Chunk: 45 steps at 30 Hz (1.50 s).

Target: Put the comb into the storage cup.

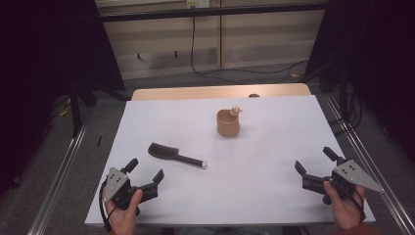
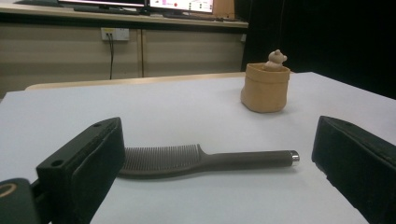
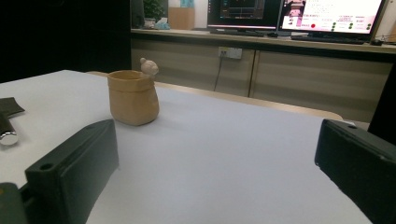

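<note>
A dark comb (image 1: 173,154) with a long handle and a metal end cap lies flat on the white table (image 1: 274,147), left of centre. Behind it stands a tan bag-shaped cup (image 1: 228,122) with a small bear figure on its rim. My left gripper (image 1: 146,172) rests near the front left, open and empty, its jaws pointing at the comb (image 2: 205,160) a short way ahead. My right gripper (image 1: 315,160) sits at the front right, open and empty, facing the cup (image 3: 132,96) from some distance. The comb's end cap (image 3: 8,137) peeks in at the left of the right gripper view.
The white sheet covers a wooden tabletop (image 1: 220,91) whose far edge shows. Metal frame rails (image 1: 63,166) run along both sides. A cable (image 1: 193,44) hangs down the back wall to the floor. Monitors (image 3: 299,14) stand on a counter behind.
</note>
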### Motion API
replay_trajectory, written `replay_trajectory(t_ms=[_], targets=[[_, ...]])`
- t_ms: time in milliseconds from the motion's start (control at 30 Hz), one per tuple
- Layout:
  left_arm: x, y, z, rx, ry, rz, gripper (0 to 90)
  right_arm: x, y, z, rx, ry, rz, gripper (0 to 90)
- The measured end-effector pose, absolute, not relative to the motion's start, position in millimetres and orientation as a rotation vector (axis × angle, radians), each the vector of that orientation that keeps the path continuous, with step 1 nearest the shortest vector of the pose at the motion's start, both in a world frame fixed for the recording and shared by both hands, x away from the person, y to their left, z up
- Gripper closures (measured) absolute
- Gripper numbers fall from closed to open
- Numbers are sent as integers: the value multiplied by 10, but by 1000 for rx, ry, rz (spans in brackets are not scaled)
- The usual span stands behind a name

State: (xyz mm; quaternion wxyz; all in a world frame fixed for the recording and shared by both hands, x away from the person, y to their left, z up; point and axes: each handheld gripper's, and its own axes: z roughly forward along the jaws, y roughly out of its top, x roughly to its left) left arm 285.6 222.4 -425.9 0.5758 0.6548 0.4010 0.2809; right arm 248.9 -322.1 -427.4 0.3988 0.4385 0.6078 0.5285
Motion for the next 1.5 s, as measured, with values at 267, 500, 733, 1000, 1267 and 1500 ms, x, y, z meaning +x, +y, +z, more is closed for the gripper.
replay_trajectory(t_ms=[267,500,733,1000,1267,1500], targets=[[2889,2221,-4267,1547,925,642,27,2488,-3228,-4281,1110,1538,1358,0],[2893,2185,-4271,1553,903,633,30,2480,-3231,-4286,1116,1545,1370,0],[2869,2152,-4259,1552,897,642,44,2498,-3223,-4283,1116,1539,1388,0],[2911,2093,-4271,1561,886,583,28,2503,-3243,-4300,1128,1547,1392,0],[2953,1981,-4281,1583,838,517,24,2526,-3225,-4300,1110,1549,1418,0],[2995,1945,-4259,1582,808,530,144,2518,-3205,-4308,1107,1570,1423,0]])
